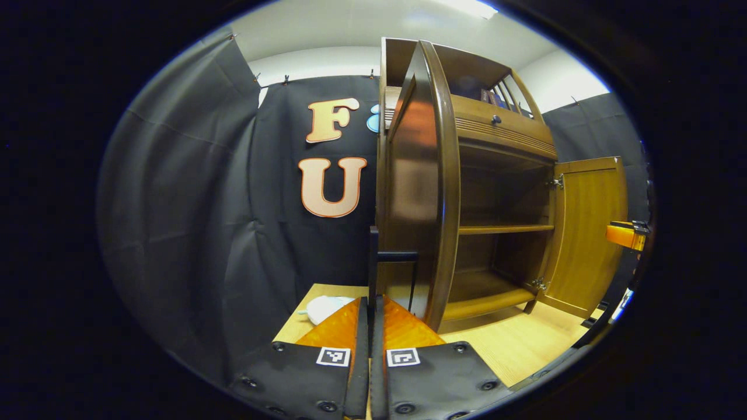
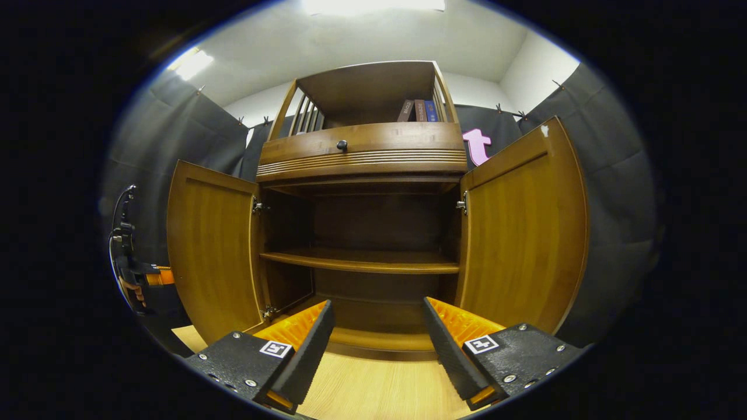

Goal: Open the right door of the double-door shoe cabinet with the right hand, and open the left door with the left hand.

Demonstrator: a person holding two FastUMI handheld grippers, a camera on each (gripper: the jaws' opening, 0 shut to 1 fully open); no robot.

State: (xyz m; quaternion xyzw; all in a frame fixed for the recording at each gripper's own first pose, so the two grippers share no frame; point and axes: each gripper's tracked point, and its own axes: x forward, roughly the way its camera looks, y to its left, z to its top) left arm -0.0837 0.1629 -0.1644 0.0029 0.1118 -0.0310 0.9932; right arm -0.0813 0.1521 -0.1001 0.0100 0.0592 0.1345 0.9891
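The brown wooden shoe cabinet [image 2: 362, 151] stands with both doors swung out. In the right gripper view the left door [image 2: 213, 251] and the right door [image 2: 525, 233] flank the bare shelves [image 2: 362, 259]. My right gripper [image 2: 376, 326] is open, faces the cabinet's inside and touches neither door. In the left gripper view the left door [image 1: 420, 186] shows nearly edge-on, with its dark handle [image 1: 397, 255] just ahead. My left gripper [image 1: 370, 303] is shut on that handle's vertical bar. The right door [image 1: 586, 233] stands open at the far side, the right gripper [image 1: 627, 235] beside it.
A drawer with a round knob [image 2: 342, 144] sits above the doors, and books [image 2: 417, 109] stand on the top shelf. A white object [image 1: 327, 306] lies on the light wooden floor [image 2: 373, 391] left of the cabinet. A hand [image 2: 134, 289] holds the left gripper behind the left door.
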